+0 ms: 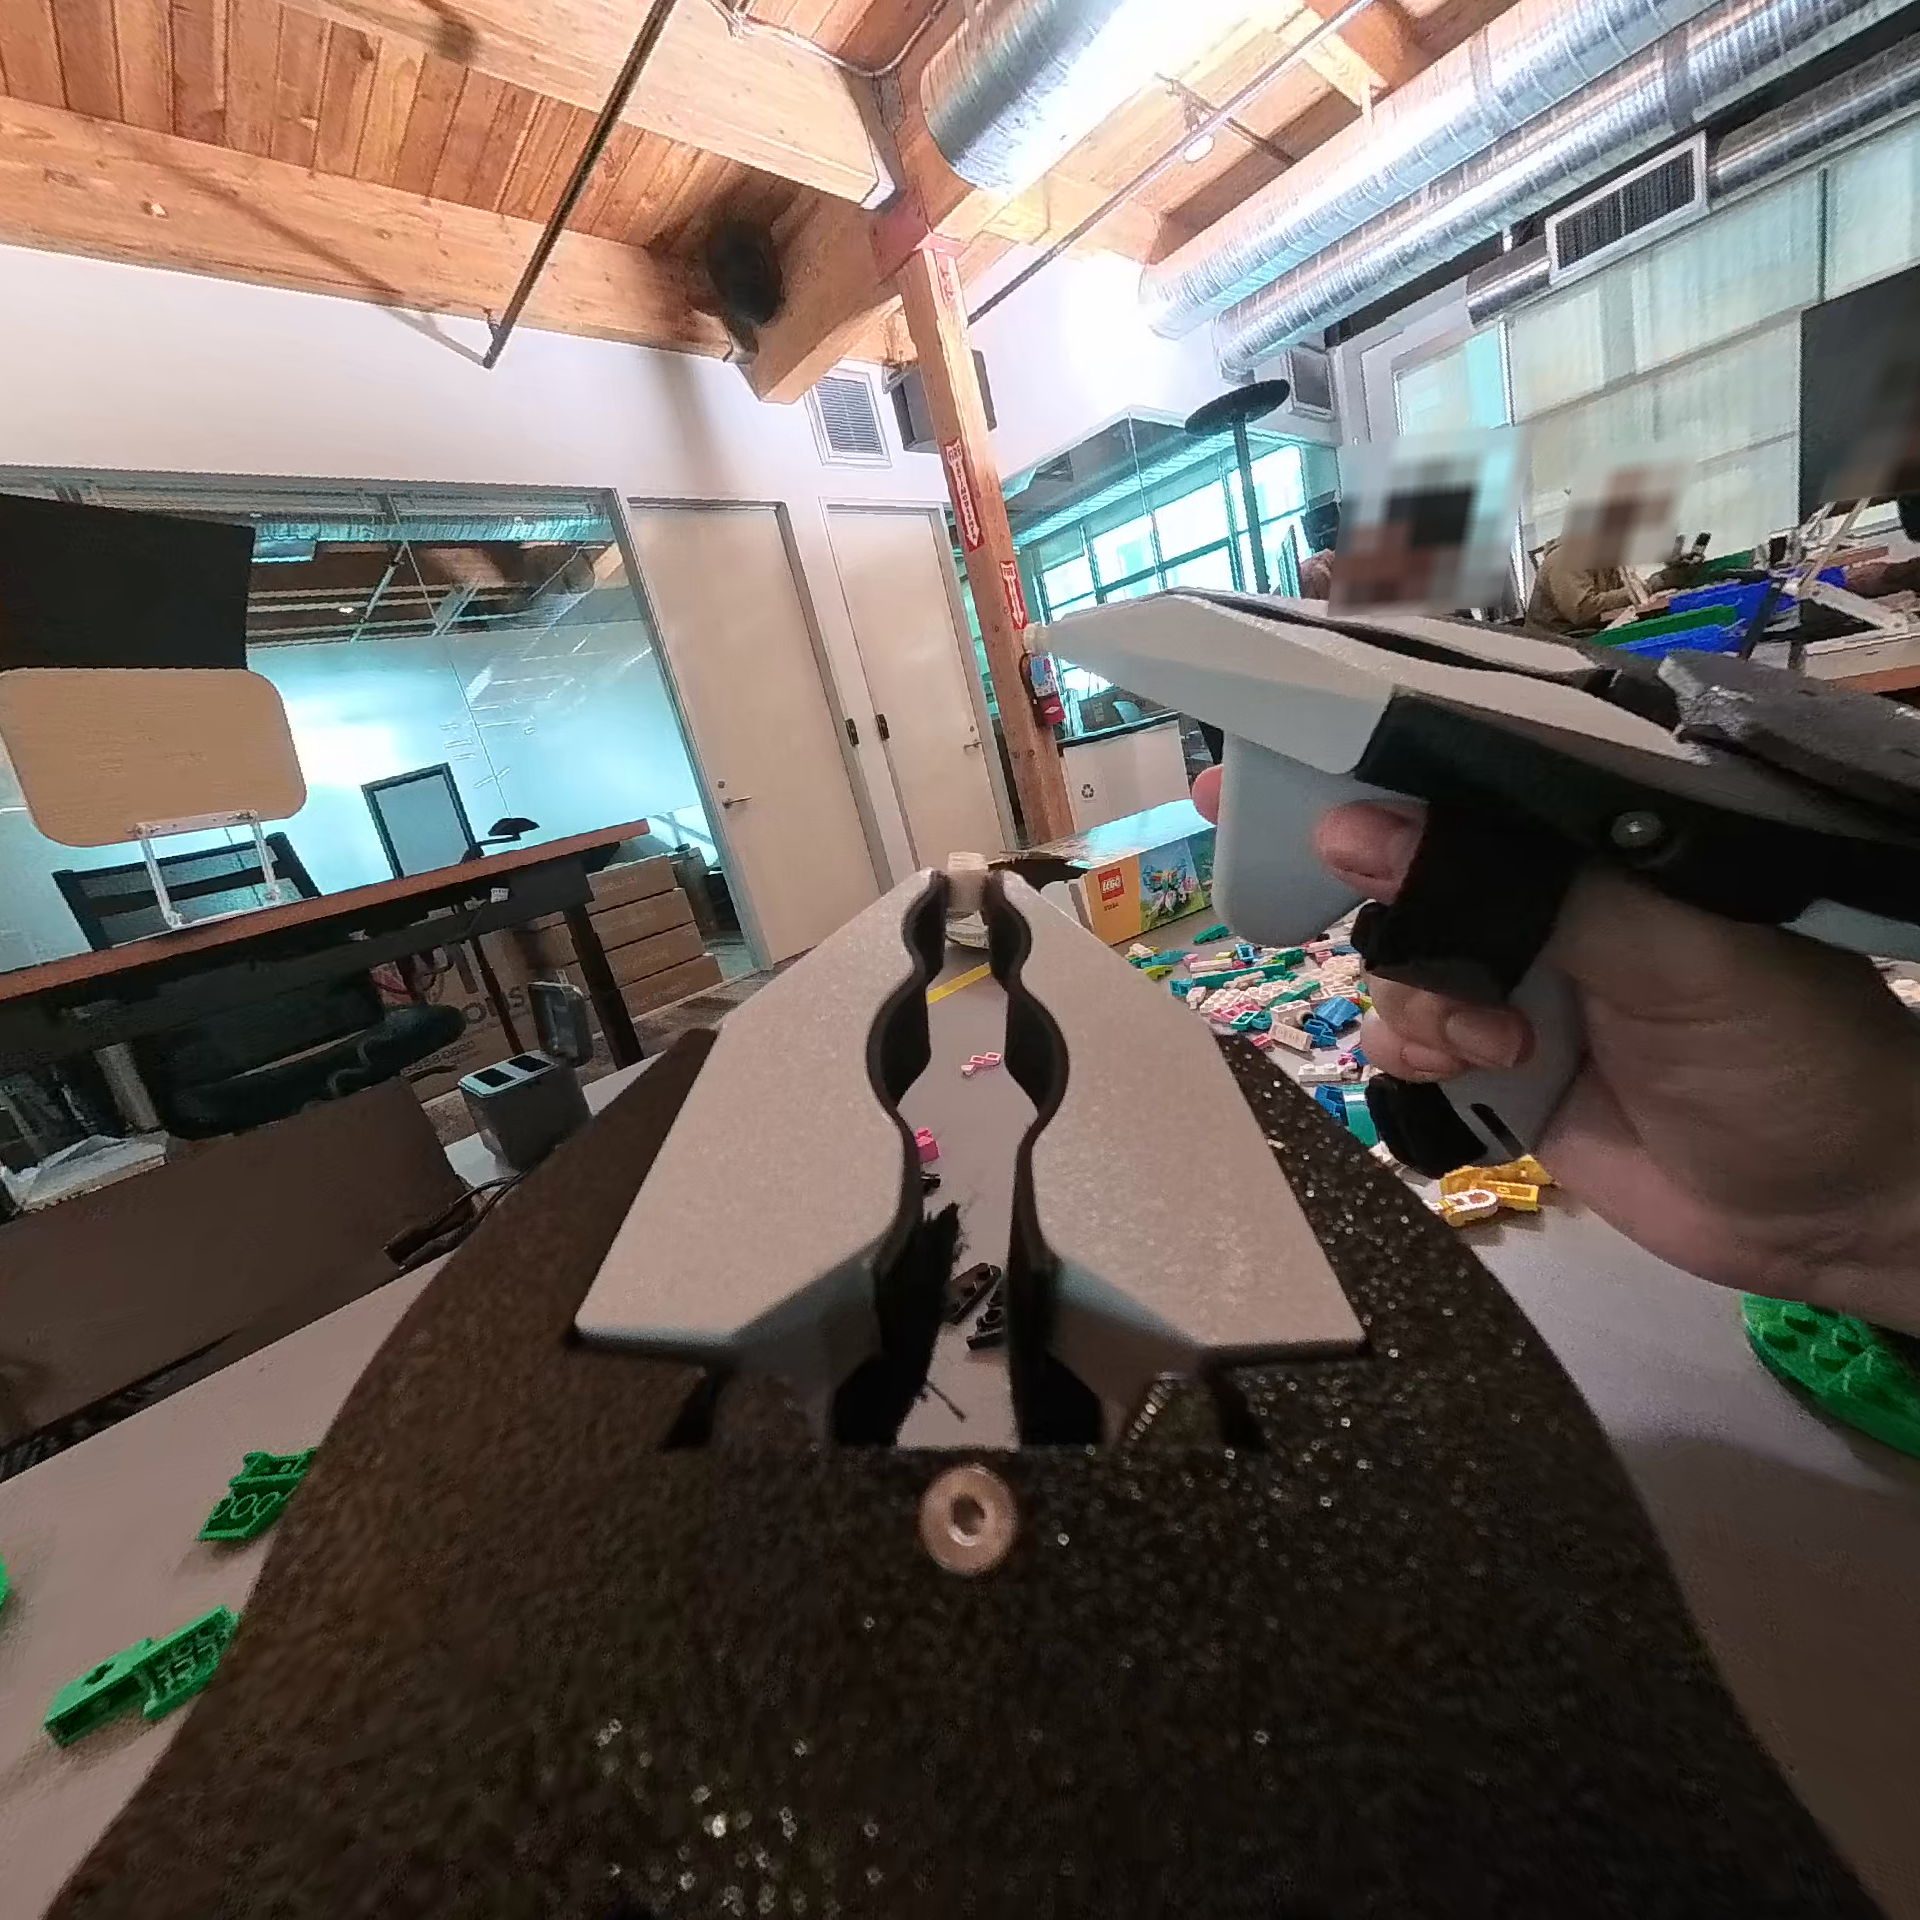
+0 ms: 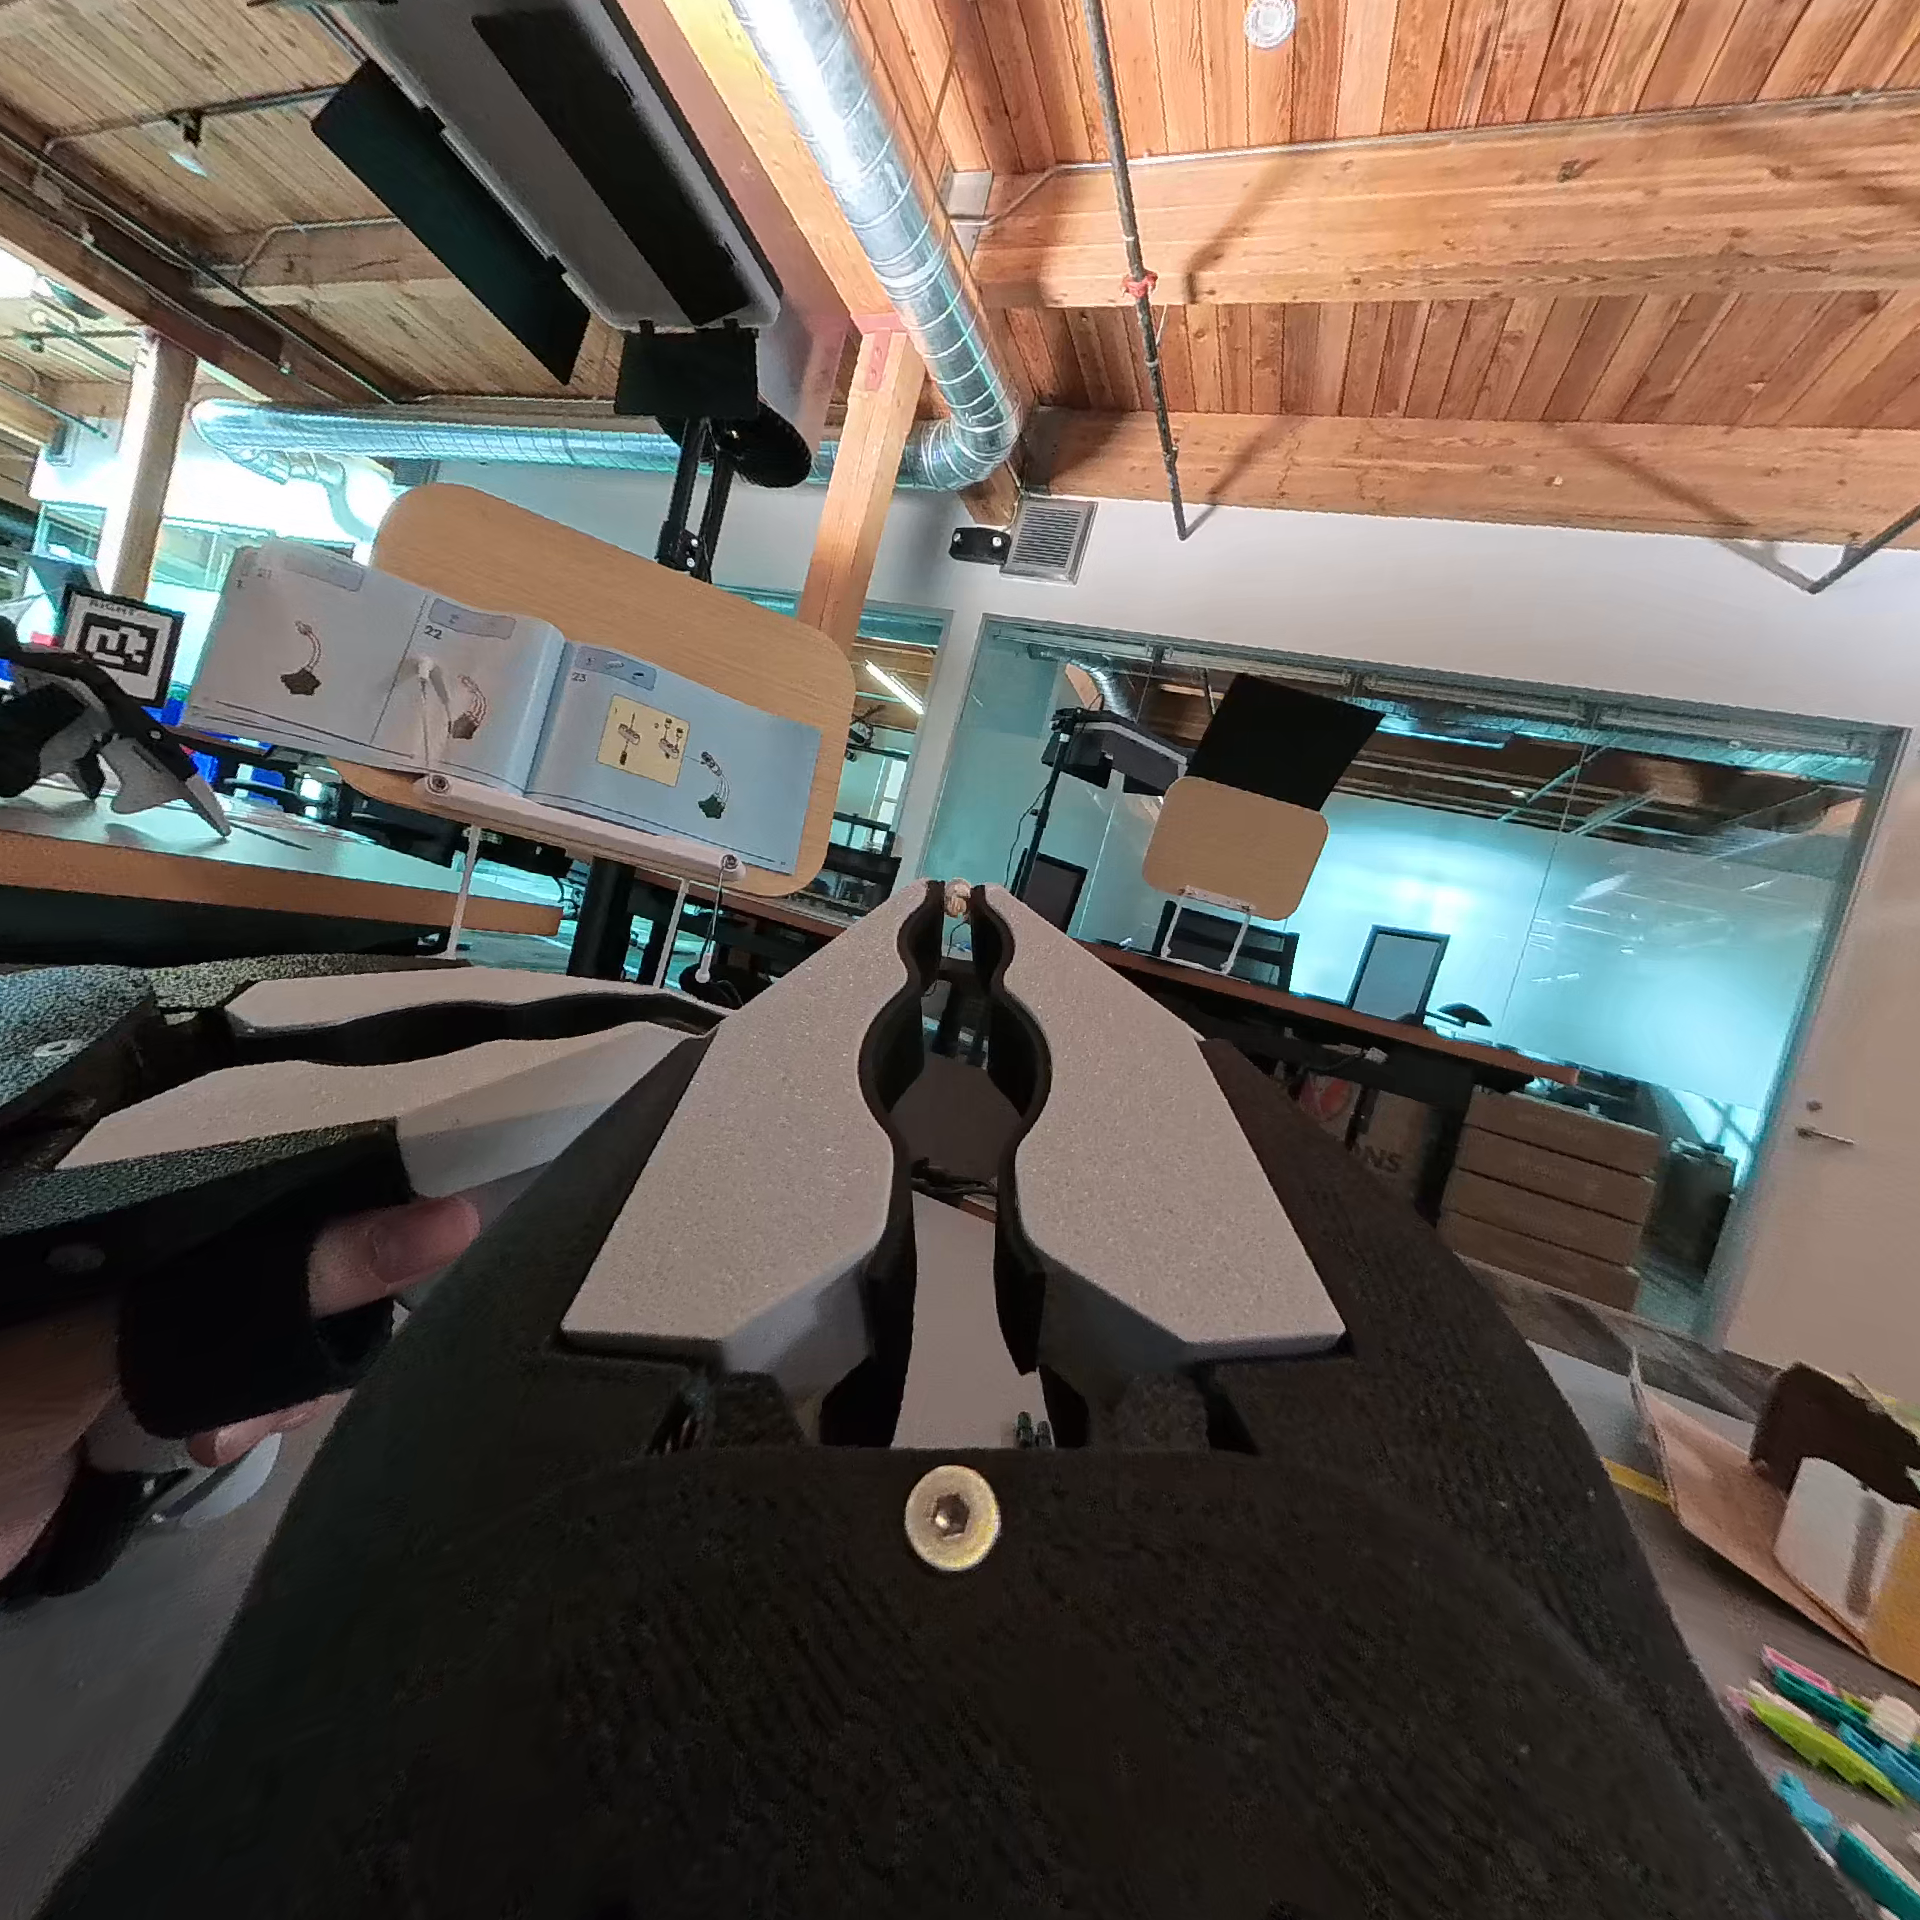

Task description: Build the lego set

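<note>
My left gripper [image 1: 966, 883] is shut on a small white piece [image 1: 966, 868], pinched at its fingertips and held above the grey table [image 1: 1621, 1309]. My right gripper [image 2: 958, 896] is shut on a small whitish piece [image 2: 957, 894] at its tips. In the left wrist view the right gripper [image 1: 1039, 636] is held in a hand [image 1: 1683, 1101] to the upper right, pointing left. In the right wrist view the left gripper [image 2: 665, 1023] lies to the left, pointing right. An open instruction booklet [image 2: 499, 707] rests on a wooden stand [image 2: 675, 623].
A pile of loose coloured bricks [image 1: 1278, 987] and a lego box [image 1: 1143, 883] lie at the table's far right. Green pieces [image 1: 145, 1673], a round green plate [image 1: 1839, 1361], yellow pieces [image 1: 1486, 1195] and small black pieces [image 1: 977, 1299] lie nearer. A torn cardboard box [image 2: 1725, 1496] sits at the right.
</note>
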`<state>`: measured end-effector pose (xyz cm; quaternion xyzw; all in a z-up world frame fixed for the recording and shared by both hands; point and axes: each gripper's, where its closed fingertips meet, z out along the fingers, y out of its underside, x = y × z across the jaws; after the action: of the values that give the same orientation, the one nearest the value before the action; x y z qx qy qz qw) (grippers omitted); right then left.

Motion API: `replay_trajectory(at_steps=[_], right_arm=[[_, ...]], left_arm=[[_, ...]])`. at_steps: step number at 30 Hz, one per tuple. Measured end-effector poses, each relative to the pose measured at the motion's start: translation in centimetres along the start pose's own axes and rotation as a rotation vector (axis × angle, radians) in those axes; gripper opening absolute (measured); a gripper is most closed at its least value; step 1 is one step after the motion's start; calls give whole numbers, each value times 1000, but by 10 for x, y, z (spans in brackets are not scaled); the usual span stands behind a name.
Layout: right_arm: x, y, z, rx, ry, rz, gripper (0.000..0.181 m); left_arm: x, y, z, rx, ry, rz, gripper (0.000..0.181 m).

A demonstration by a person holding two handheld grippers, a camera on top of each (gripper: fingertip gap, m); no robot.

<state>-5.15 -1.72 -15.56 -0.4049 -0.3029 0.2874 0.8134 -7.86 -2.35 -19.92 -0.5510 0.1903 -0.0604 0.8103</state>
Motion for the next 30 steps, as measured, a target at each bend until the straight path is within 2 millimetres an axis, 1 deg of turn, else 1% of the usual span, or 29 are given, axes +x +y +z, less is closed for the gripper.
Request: replay_trajectory(at_steps=[6,10,13,15,16,17,18,19,20,21,22,23,25,28,30], right_arm=[[-1,2,1,-9,-4,5,4],[-5,5,3,-31,-26,17,4],[-9,15,6,-99,-57,21,4],[-9,22,8,-195,-89,71,4],[-10,26,6,-268,-119,120,4],[-16,33,-2,-376,-167,193,4],[-30,41,-16,-502,-259,276,4],[-47,47,-35,-619,-363,348,4],[-60,52,-54,-725,-436,385,4],[-71,57,-73,-819,-504,374,4],[-79,63,-91,-910,-561,321,4],[-83,68,-104,-965,-602,238,4],[-89,78,-120,-1024,-673,101,4],[-100,83,-132,-1070,-781,91,4],[-101,86,-137,-1102,-838,43,4]], left_arm=[[0,0,0,-1,2,0,5],[0,0,0,1,-2,3,5],[-10,-1,-2,6,-46,10,5],[-21,-3,-4,14,-89,-1,5],[-28,-3,-5,15,-110,-12,5],[-34,-2,-6,14,-127,-21,5],[-40,1,-7,9,-146,-29,5],[-47,3,-8,4,-166,-39,5],[-52,3,-10,4,-181,-51,5],[-56,3,-11,8,-193,-62,5],[-59,4,-12,7,-201,-75,5],[-60,5,-11,6,-203,-90,5],[-57,6,-10,5,-192,-92,5],[-49,4,-8,4,-166,-59,5],[-45,4,-7,1,-152,-36,5]])
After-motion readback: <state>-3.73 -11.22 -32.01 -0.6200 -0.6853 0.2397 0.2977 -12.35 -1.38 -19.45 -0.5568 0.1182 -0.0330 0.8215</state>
